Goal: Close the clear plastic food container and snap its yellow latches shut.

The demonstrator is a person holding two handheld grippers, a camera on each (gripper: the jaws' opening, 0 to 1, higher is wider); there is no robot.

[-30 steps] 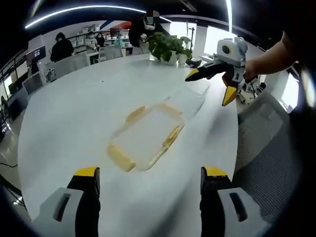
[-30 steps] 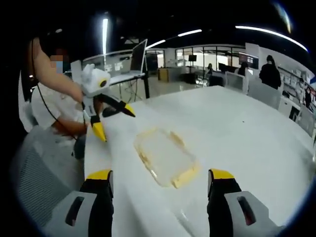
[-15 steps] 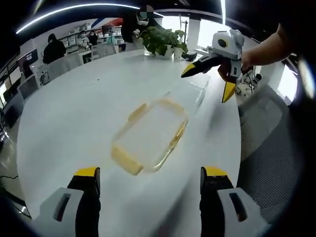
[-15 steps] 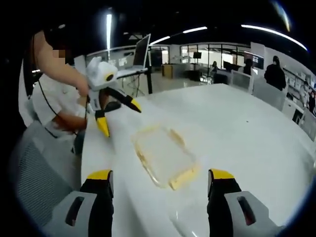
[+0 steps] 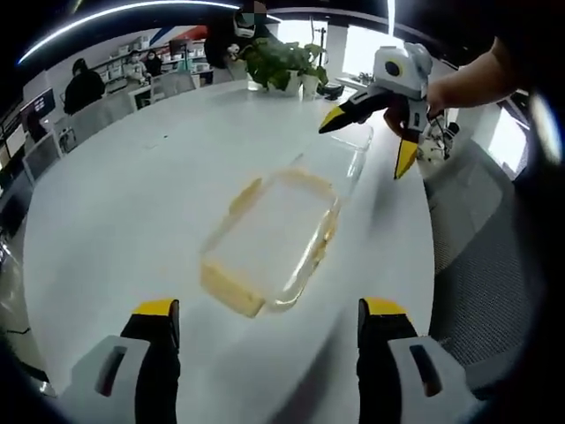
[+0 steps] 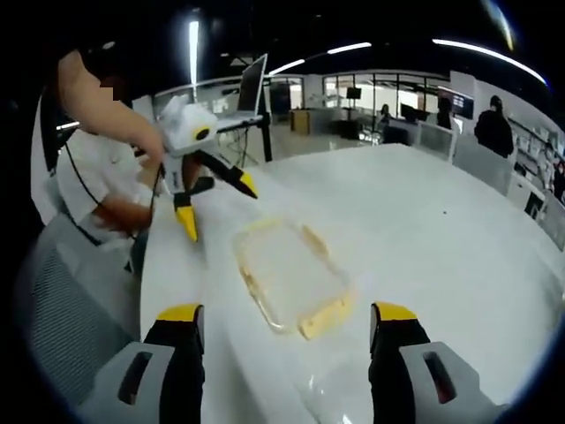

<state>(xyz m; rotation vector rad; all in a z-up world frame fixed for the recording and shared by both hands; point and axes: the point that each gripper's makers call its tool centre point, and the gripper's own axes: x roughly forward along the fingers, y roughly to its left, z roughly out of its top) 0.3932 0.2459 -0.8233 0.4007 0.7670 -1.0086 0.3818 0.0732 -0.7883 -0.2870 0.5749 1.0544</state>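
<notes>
A clear rectangular container part with yellow latches lies flat on the white table; in the right gripper view the same part lies mid-table. Just beyond it sits a second clear plastic piece, faintly seen between my right jaws as a clear shape. My left gripper is open, a short way before the latched part. My right gripper is open too. From the left gripper view the right gripper hovers open over the second clear piece. The left gripper hangs open beside the latched part's far end.
Potted plants stand at the table's far edge, with people and desks behind. A grey mesh chair sits off the table's right edge, seen also as a mesh chair. A person's arm holds the left gripper.
Both cameras have shifted a little closer to the container. The right gripper now sits lower over the clear piece. The container parts have not moved.
</notes>
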